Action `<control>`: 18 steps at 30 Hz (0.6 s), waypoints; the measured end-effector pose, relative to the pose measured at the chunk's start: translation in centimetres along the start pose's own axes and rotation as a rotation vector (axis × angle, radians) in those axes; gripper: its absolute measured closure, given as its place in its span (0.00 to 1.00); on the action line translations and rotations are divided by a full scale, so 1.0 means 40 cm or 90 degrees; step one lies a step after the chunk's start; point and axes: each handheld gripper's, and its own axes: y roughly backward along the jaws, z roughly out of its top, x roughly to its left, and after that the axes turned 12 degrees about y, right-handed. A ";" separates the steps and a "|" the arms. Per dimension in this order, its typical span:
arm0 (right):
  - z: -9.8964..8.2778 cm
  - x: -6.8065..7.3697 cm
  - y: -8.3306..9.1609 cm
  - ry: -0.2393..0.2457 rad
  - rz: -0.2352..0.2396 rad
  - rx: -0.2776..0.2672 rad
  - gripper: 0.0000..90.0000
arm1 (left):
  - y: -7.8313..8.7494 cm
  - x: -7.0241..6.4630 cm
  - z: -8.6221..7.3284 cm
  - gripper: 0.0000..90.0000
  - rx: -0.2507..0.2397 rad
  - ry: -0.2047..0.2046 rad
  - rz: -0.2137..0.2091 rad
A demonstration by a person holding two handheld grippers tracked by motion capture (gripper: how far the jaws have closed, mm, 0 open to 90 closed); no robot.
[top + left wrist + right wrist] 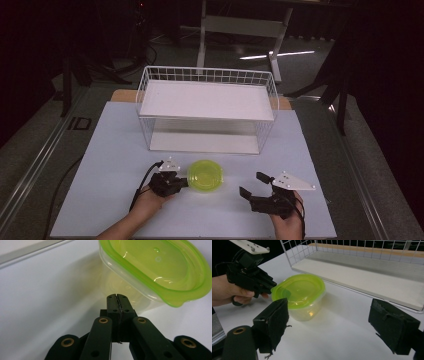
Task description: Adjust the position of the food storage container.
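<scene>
Left gripper [181, 182], fingers together, touches the green-lidded tub [205, 175] at mid-frame; right gripper [253, 184] fingers apart.

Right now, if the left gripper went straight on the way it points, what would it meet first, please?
Most likely the clear plastic container with the lime-green lid: the left gripper, jaws shut, points at its side wall just below the rim, seemingly very close.

You work at a pale table [115, 165] in a dark room. Beyond it, grey floor [170, 50] carries a white stand's legs [202, 35] and a bright streak of light [277, 54]. Black drapes, or so they seem, close both sides.
</scene>
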 end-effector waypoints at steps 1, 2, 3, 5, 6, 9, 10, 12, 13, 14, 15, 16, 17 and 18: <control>0.000 -0.001 0.000 -0.002 0.000 0.001 0.18 | -0.005 -0.002 0.006 1.00 0.001 0.003 -0.003; -0.001 -0.002 -0.001 -0.003 0.002 -0.001 0.18 | -0.008 -0.004 0.010 1.00 0.001 -0.002 0.001; -0.001 -0.002 -0.001 -0.002 0.001 0.000 0.18 | -0.013 -0.005 0.014 1.00 0.001 -0.001 -0.001; -0.001 -0.003 -0.001 0.004 -0.001 0.004 0.18 | -0.021 -0.007 0.020 1.00 0.008 -0.003 -0.003; -0.001 -0.003 -0.001 0.006 -0.001 0.004 0.18 | -0.025 -0.010 0.021 1.00 0.009 -0.002 -0.007; -0.003 -0.005 -0.003 0.009 -0.003 0.006 0.18 | -0.036 -0.014 0.024 1.00 0.013 -0.001 -0.013; -0.003 -0.005 -0.003 0.008 -0.002 0.006 0.18 | -0.039 -0.015 0.024 1.00 0.013 -0.003 -0.014; -0.004 -0.006 -0.003 0.008 -0.003 0.006 0.18 | -0.043 -0.014 0.025 1.00 0.016 0.002 -0.018; -0.003 -0.007 -0.002 0.006 -0.003 0.006 0.18 | -0.043 -0.013 0.025 1.00 0.017 0.004 -0.017; -0.004 -0.007 -0.002 0.006 -0.003 0.006 0.18 | -0.043 -0.012 0.024 1.00 0.018 0.007 -0.017; -0.004 -0.007 -0.002 0.006 -0.003 0.006 0.18 | -0.042 -0.010 0.023 1.00 0.020 0.005 -0.017; -0.004 -0.007 -0.002 0.006 -0.003 0.007 0.18 | -0.040 -0.008 0.020 1.00 0.019 0.010 -0.019; -0.004 -0.007 -0.002 0.005 -0.003 0.007 0.18 | -0.037 -0.007 0.018 1.00 0.020 0.007 -0.019; -0.005 -0.007 -0.003 0.005 -0.003 0.007 0.18 | -0.034 -0.008 0.015 1.00 0.018 0.013 -0.019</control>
